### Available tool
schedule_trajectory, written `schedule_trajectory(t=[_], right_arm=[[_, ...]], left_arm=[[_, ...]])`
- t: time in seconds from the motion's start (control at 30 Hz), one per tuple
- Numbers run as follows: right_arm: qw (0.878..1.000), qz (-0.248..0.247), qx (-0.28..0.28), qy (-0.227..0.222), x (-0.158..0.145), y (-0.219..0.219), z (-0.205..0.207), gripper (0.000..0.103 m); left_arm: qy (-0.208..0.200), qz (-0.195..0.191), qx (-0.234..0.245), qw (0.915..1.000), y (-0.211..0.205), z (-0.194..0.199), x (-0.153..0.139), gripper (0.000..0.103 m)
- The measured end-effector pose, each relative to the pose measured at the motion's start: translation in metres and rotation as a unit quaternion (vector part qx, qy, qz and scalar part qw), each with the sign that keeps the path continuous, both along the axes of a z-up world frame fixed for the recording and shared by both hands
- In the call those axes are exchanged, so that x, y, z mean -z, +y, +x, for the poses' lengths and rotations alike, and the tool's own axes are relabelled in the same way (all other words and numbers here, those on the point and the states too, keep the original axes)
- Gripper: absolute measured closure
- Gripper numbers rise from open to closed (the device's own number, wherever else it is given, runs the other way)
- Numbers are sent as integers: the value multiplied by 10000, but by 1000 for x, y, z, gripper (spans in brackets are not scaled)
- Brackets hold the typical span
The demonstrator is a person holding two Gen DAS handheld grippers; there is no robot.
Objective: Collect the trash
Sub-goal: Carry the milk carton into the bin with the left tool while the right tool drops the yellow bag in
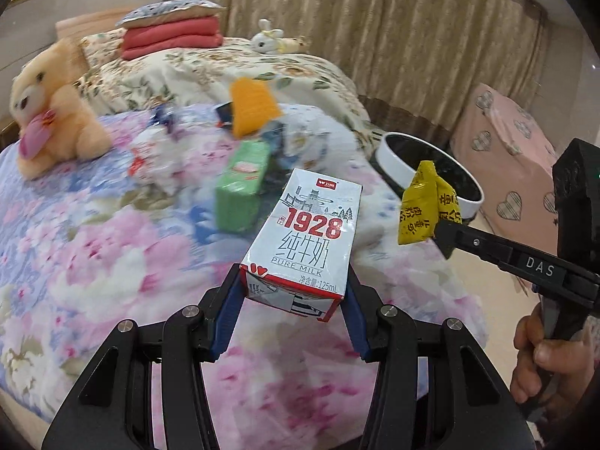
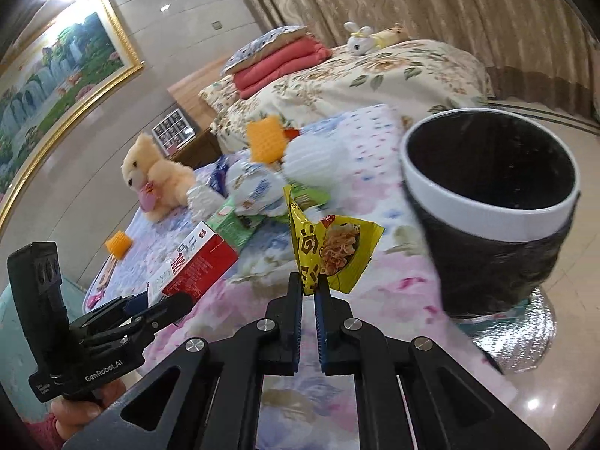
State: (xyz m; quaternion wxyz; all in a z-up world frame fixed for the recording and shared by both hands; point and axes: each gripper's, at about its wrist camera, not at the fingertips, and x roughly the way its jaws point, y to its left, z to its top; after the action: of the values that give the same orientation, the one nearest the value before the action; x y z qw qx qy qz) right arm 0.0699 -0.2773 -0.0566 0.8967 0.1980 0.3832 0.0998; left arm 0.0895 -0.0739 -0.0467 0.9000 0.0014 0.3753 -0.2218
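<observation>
My left gripper (image 1: 294,292) is shut on a white and red milk carton (image 1: 307,232), held above the flowered bed cover; the carton (image 2: 195,258) also shows at lower left in the right wrist view. My right gripper (image 2: 309,287) is shut on a crumpled yellow snack wrapper (image 2: 330,251), which hangs in the air beside the bin (image 2: 491,202), a black trash bin with a white rim. In the left wrist view the wrapper (image 1: 423,206) hangs in front of the bin (image 1: 397,165). A green carton (image 1: 243,183) and more wrappers (image 1: 157,150) lie on the bed.
A tan teddy bear (image 1: 48,112) sits on the bed's left side, orange sponges (image 1: 253,105) among the litter. Folded red blankets (image 1: 172,39) and a pillow lie behind. A pink heart-patterned box (image 1: 510,172) stands on the floor at right. Curtains fill the back.
</observation>
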Motion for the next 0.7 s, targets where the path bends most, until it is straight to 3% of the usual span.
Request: schedule_trajectory(t=[0.7], right_arm=[[9974, -15, 711, -73, -11, -71, -5, 97]], left_arm=[[59, 70, 704, 9975, -82, 22, -6, 54]])
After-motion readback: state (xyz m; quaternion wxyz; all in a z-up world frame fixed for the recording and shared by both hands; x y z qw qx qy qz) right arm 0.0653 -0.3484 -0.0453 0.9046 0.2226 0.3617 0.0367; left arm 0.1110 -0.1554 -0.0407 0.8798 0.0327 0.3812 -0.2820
